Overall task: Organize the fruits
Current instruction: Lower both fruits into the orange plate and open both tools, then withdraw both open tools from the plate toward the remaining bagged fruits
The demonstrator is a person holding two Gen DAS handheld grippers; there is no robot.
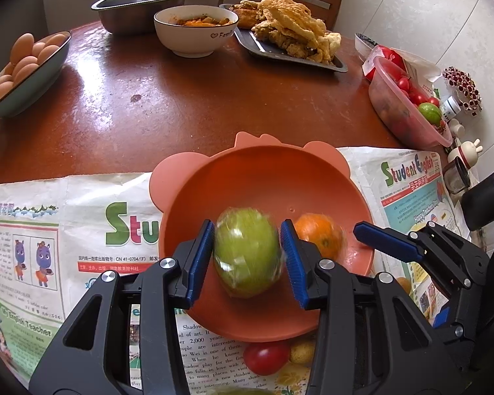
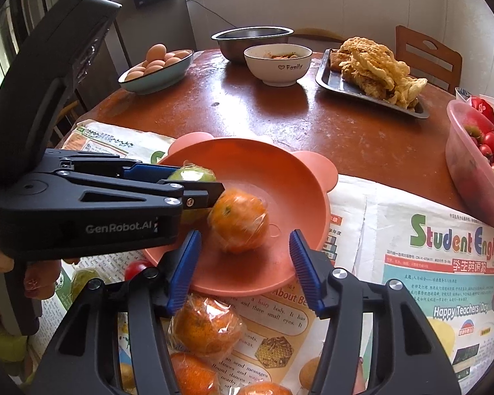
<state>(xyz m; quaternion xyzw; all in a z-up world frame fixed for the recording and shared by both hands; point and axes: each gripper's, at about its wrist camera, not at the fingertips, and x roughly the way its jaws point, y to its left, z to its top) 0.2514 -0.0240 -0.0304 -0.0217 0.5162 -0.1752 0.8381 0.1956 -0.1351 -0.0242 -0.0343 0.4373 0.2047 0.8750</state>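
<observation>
An orange bear-eared bowl (image 1: 263, 171) (image 2: 299, 197) sits on newspaper. My left gripper (image 1: 248, 256) has a green wrapped apple (image 1: 247, 250) between its blue pads, over the bowl; the apple is blurred and small gaps show at the pads. The left gripper also shows in the right wrist view (image 2: 194, 184) with the apple (image 2: 191, 174). A wrapped orange (image 1: 319, 235) (image 2: 238, 220) is in the bowl, blurred. My right gripper (image 2: 245, 273) is open and empty just in front of that orange; one of its fingers (image 1: 385, 240) shows in the left wrist view.
Wrapped oranges (image 2: 205, 326), a red tomato (image 1: 266, 355) (image 2: 136, 268) and a small yellow fruit (image 1: 301, 350) lie on the newspaper (image 2: 444, 263). A pink tub of tomatoes (image 2: 471, 164), an egg bowl (image 2: 158, 69), a white bowl (image 2: 276, 62) and a fried-food tray (image 2: 372, 75) stand farther back.
</observation>
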